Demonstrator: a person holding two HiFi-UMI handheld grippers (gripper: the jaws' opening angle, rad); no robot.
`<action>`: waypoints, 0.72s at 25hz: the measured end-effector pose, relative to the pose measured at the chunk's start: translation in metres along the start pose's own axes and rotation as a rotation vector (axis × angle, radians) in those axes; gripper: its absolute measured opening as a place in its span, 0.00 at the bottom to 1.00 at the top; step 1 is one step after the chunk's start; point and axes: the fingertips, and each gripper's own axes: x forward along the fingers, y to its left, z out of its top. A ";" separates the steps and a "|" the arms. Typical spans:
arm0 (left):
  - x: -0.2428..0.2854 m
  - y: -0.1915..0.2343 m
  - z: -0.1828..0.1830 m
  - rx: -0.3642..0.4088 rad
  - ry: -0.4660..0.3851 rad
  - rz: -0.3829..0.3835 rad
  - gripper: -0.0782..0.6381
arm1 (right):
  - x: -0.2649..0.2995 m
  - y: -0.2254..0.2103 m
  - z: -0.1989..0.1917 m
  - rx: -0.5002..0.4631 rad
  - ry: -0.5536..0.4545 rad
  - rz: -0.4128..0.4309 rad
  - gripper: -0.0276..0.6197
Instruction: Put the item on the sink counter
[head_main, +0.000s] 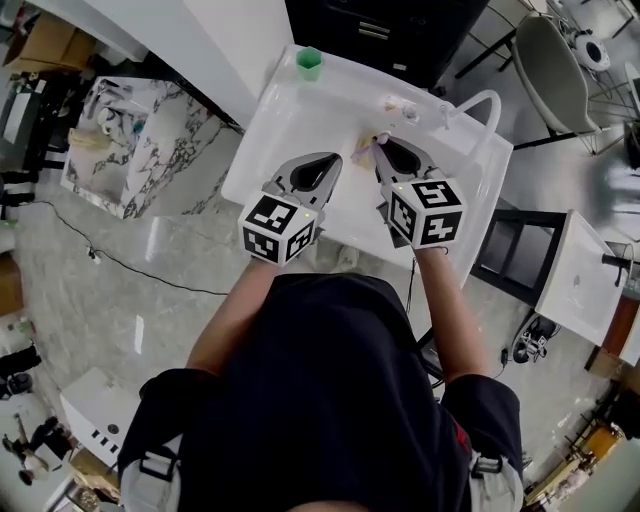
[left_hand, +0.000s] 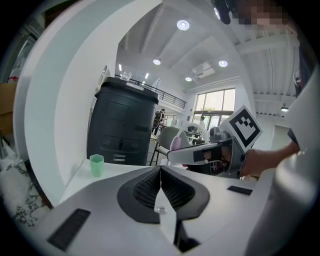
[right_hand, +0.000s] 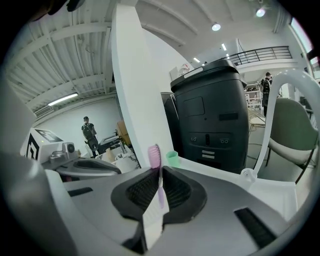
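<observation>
Over the sink counter (head_main: 262, 140), the left gripper (head_main: 333, 160) hovers empty, fingers pressed together. Beside it, the right gripper (head_main: 381, 148) pinches a pink toothbrush (right_hand: 154, 156), bristles up. Released too high, the thin handle could bounce and roll off the counter's edge.

Dark shirt, grey grippers, chequered cubes

Black short-sleeved shirt (head_main: 330, 400); pale grey straps (head_main: 158, 466) with dark buckles at both shoulders; left gripper (head_main: 333, 159) and right gripper (head_main: 381, 145) share smooth grey shells around black ribbed pads (left_hand: 149, 188); each carries a cube (head_main: 278, 228) of black-and-white square markers; a small round screw sits below the pads.
</observation>
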 end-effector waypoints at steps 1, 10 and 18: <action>0.002 0.004 0.001 0.001 0.005 -0.009 0.13 | 0.004 -0.002 0.001 0.006 0.000 -0.009 0.12; 0.020 0.040 0.005 0.004 0.052 -0.090 0.13 | 0.034 -0.016 0.007 0.080 0.005 -0.100 0.12; 0.036 0.063 -0.005 0.003 0.102 -0.156 0.13 | 0.062 -0.032 0.003 0.157 0.011 -0.168 0.12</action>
